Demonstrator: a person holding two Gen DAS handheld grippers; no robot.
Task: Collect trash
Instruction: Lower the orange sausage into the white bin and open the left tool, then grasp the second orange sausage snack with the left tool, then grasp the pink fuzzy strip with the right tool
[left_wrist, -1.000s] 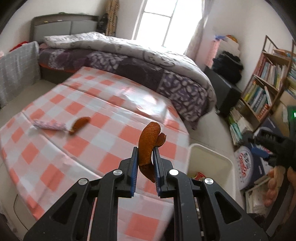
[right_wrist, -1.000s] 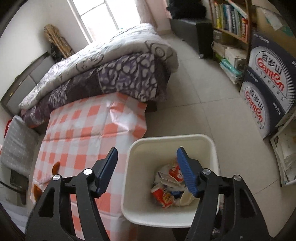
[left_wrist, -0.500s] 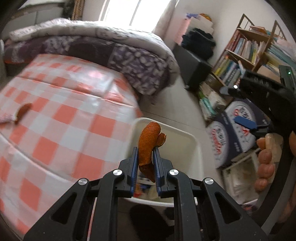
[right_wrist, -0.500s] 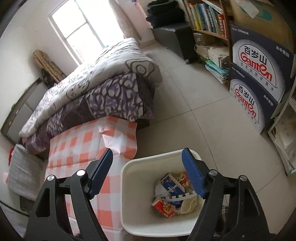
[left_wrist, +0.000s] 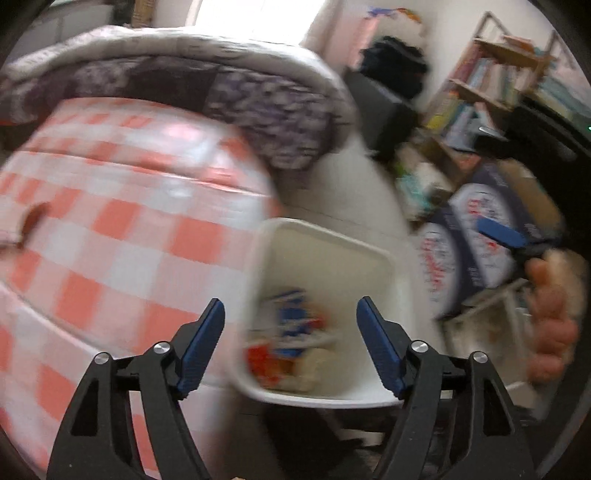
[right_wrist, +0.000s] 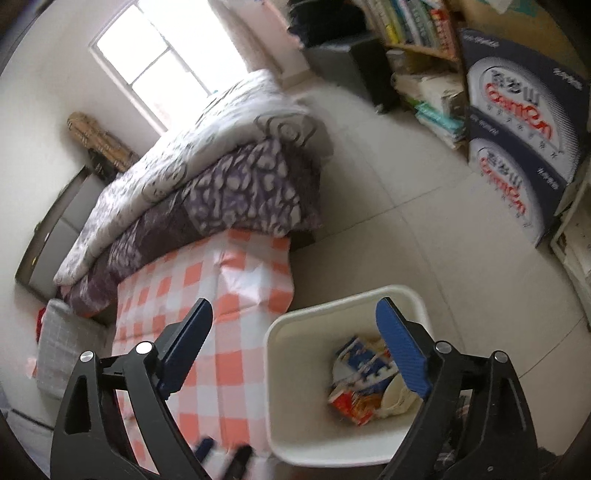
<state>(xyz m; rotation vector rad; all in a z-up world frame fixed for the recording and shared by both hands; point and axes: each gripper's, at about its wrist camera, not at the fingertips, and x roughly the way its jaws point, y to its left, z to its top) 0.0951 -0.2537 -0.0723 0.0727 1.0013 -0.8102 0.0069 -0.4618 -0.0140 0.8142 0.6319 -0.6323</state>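
The left gripper (left_wrist: 290, 345) hangs with its blue-padded jaws spread wide and nothing between them, poised above the white rectangular plastic bin (left_wrist: 325, 236), which suits a drop into it. In its view the bin sits at about 5 o'clock from the red-and-white checked tablecloth (left_wrist: 110, 229), its near edge just beside the cloth's hanging side, so trash swept off the table has a short way to travel. The right gripper (right_wrist: 295, 343) is likewise parted and empty, held above the same bin (right_wrist: 280, 332) (probably only waiting its turn).

Inside the bin lies a heap of crumpled wrappers (right_wrist: 364, 380), blue-white and red-orange, gathered toward 3 o'clock of the floor; their long axes are too jumbled to read.

One small brown scrap (left_wrist: 35, 218) remains on the cloth at about 9 o'clock in the left view, beside a pale wrapper cut by the edge. Though blurred, its long axis seems to run from lower left to upper right.
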